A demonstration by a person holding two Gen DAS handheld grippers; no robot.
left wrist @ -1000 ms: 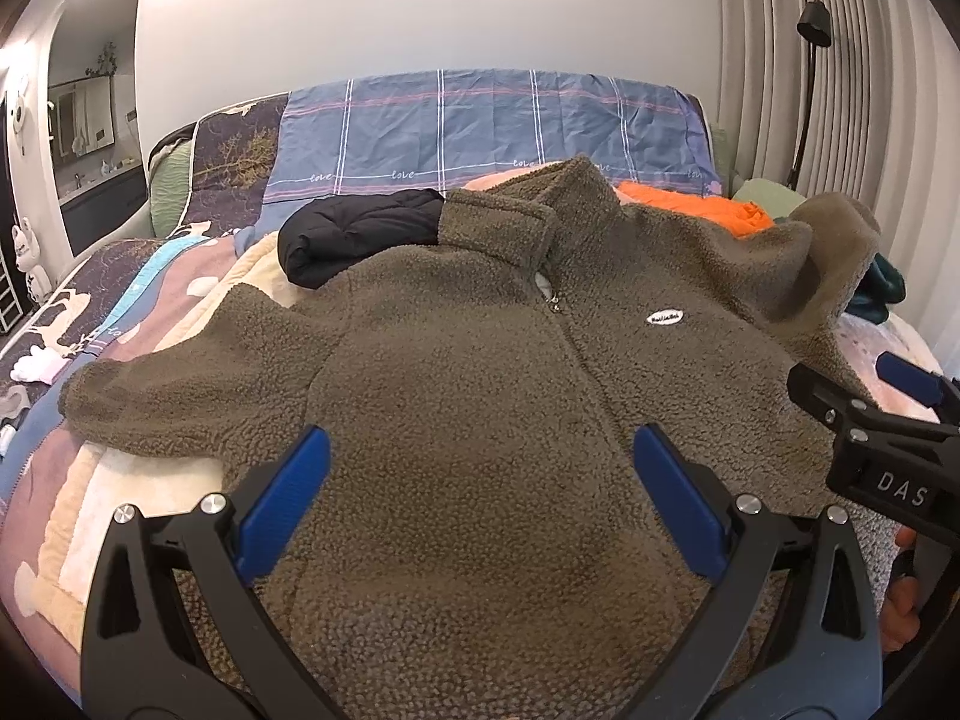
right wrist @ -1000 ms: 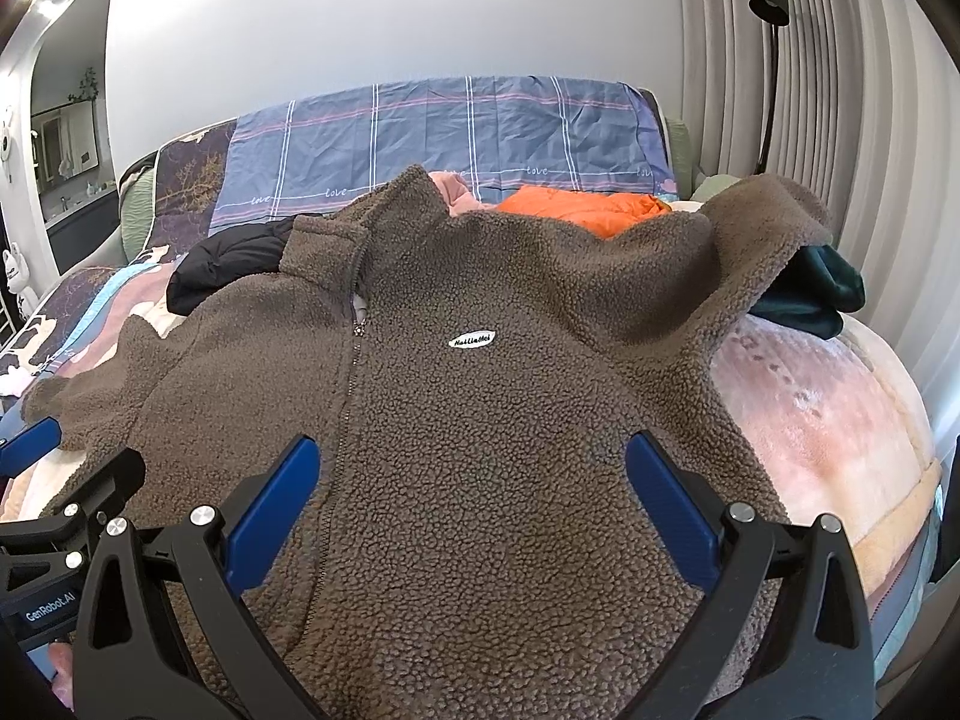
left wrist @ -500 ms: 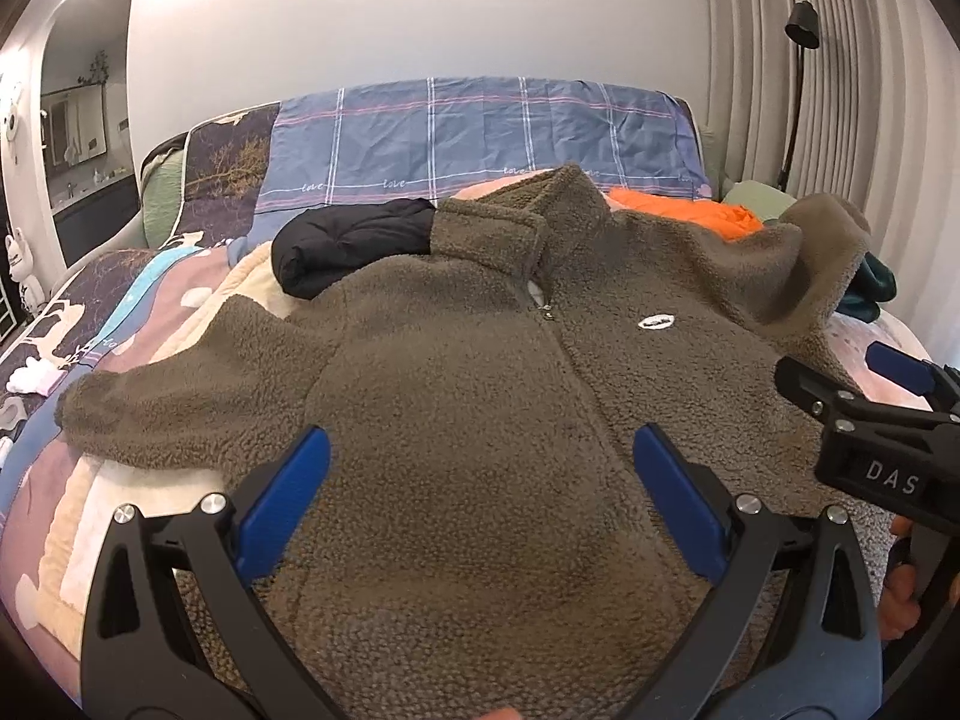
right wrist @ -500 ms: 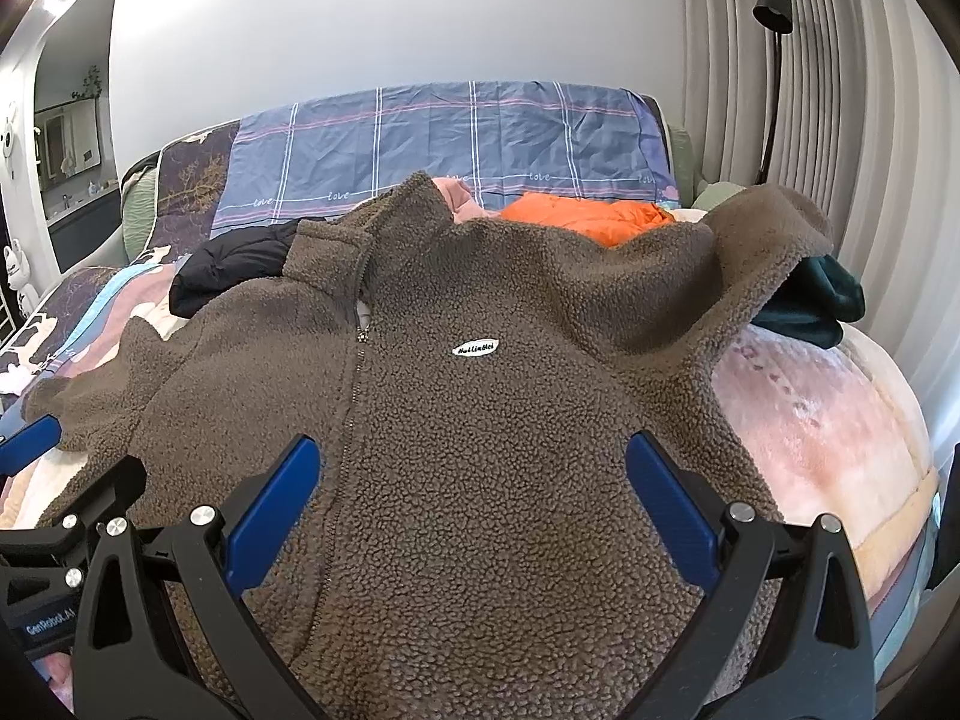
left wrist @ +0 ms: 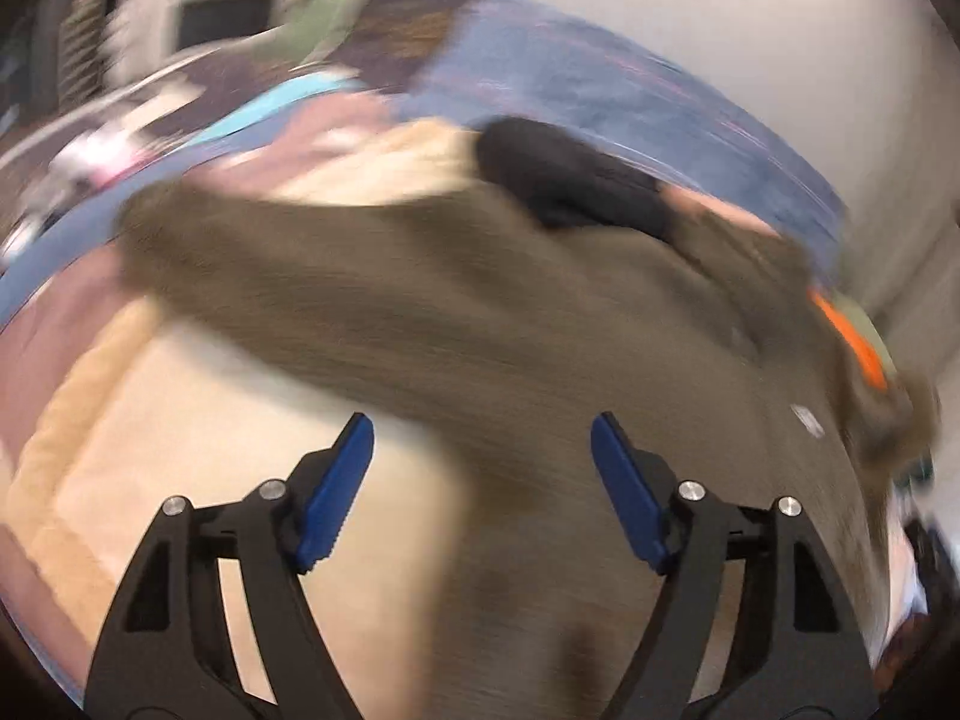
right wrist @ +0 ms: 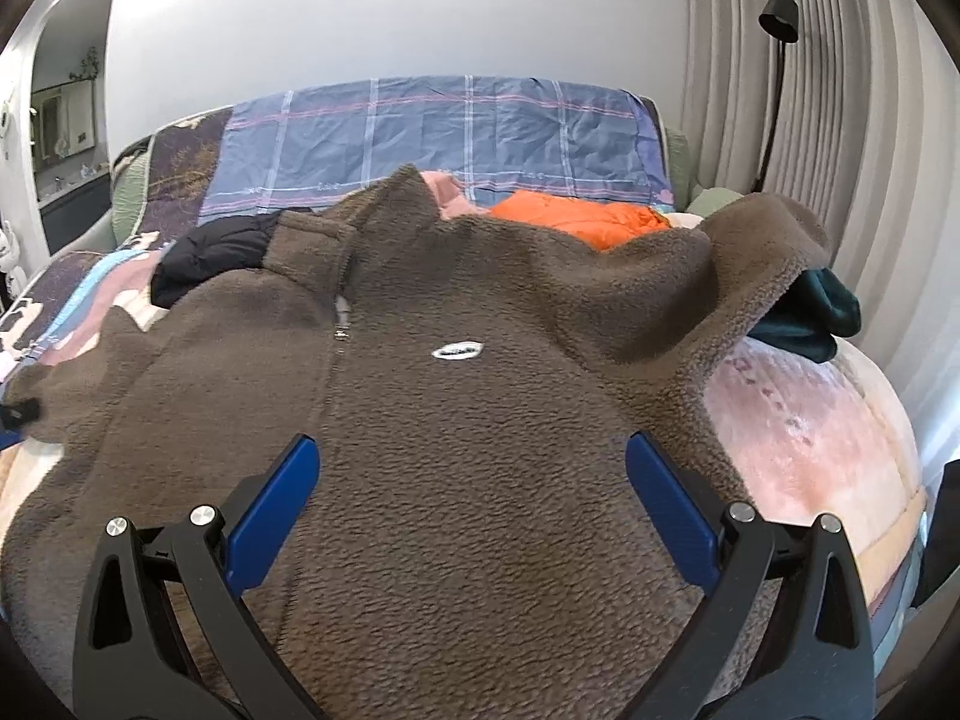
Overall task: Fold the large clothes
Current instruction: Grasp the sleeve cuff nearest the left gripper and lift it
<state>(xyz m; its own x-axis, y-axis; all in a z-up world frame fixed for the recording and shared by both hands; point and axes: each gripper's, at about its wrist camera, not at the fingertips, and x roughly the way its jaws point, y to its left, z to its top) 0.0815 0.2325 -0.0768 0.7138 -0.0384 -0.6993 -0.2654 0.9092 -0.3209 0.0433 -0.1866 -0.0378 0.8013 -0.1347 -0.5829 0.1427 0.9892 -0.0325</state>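
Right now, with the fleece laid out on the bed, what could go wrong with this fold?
1. The left gripper is closing over a blurred fleece jacket edge with nothing between its pads; it may pinch only the blanket.
2. The far sleeve drapes over a dark green garment, which could drag along.
3. The right gripper hangs open, pinning nothing.

L wrist: blurred, tilted, low over bed [left wrist: 198,516] | R wrist: steady, faces headboard | shared: fleece [right wrist: 480,480]
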